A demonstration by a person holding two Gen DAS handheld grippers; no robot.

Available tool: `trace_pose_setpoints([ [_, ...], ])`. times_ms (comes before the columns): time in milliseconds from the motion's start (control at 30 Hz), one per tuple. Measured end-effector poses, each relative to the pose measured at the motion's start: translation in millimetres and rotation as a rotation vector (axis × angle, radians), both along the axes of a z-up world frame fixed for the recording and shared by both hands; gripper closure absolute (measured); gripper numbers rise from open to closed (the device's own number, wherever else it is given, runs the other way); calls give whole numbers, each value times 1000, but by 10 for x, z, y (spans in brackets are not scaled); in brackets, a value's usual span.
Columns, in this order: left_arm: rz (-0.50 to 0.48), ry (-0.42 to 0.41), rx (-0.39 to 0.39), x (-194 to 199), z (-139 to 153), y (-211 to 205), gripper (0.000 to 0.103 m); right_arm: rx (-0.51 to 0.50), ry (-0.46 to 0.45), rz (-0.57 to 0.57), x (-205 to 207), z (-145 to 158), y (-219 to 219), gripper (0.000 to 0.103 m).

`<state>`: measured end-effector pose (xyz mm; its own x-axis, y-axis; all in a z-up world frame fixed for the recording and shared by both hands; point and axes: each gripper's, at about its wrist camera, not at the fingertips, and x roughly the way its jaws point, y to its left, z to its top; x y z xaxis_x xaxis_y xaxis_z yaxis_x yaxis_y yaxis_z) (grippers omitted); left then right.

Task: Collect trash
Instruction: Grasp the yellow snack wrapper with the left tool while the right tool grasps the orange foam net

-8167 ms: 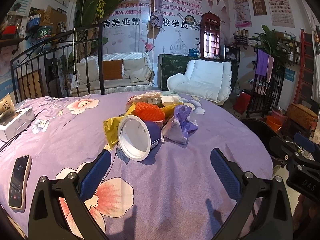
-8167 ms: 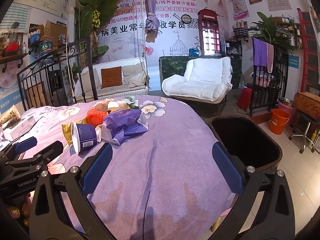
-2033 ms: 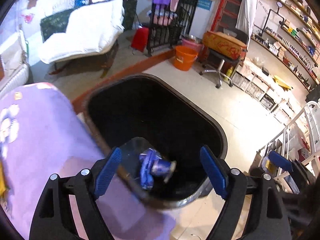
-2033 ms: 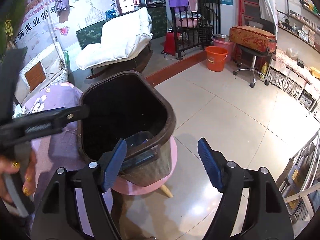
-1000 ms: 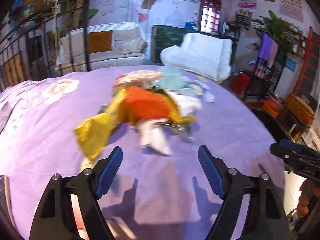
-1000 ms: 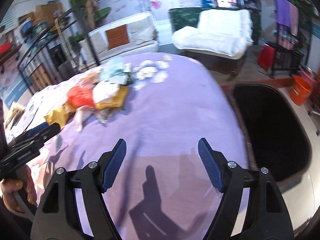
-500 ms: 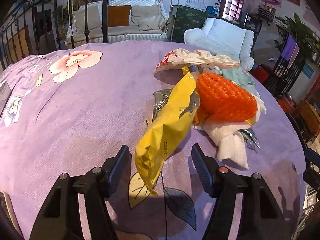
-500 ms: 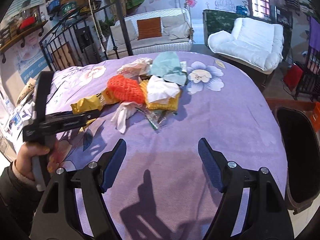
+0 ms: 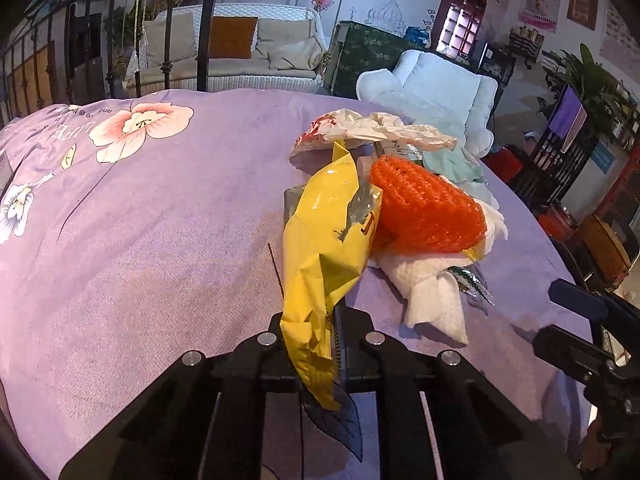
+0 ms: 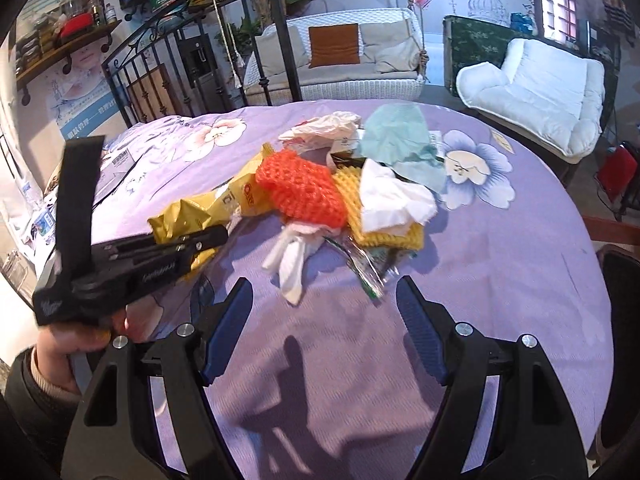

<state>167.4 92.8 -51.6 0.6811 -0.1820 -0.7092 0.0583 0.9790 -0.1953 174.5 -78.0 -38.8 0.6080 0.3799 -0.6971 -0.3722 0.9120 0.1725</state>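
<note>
On the near left of the purple tablecloth (image 10: 500, 280), left gripper (image 9: 314, 340) pinches the yellow wrapper (image 9: 326, 240) by its loose end to lift it free; right gripper (image 10: 324, 312) hovers wide open near the pile.

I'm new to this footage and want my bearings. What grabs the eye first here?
The bright orange foam net atop the trash pile in the middle of the purple flowered tablecloth. Next, the yellow wrapper beside it, its near end pinched in the left gripper, while the right gripper hovers open before the pile.
</note>
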Motion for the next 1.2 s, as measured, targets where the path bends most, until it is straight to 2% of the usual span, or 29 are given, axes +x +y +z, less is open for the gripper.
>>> trace_pose_setpoints([
  [167, 38, -38, -30, -163, 77, 46, 92, -8, -22, 27, 218, 35, 195, 32],
  [267, 62, -60, -36, -260, 114, 55, 92, -18, -31, 42, 378, 24, 324, 40],
  [467, 72, -71, -48, -353, 132, 32, 91, -27, -19, 42, 653, -87, 487, 59],
  [500, 73, -73, -50, -363, 132, 30, 92, -22, -12, 36, 679, -104, 483, 65],
  [700, 80, -69, -59, -370, 104, 43, 92, 4, -17, 30, 647, -101, 455, 87],
  [800, 80, -68, -60, -381, 101, 33, 92, 15, -29, 33, 600, -72, 425, 90],
  [1000, 87, -85, -51, -445, 138, 18, 92, 1, -108, 62, 358, 88, 416, 91],
  [1200, 96, -122, -47, -551, 255, -4, 92, 51, -148, 90, 28, 241, 304, 91],
])
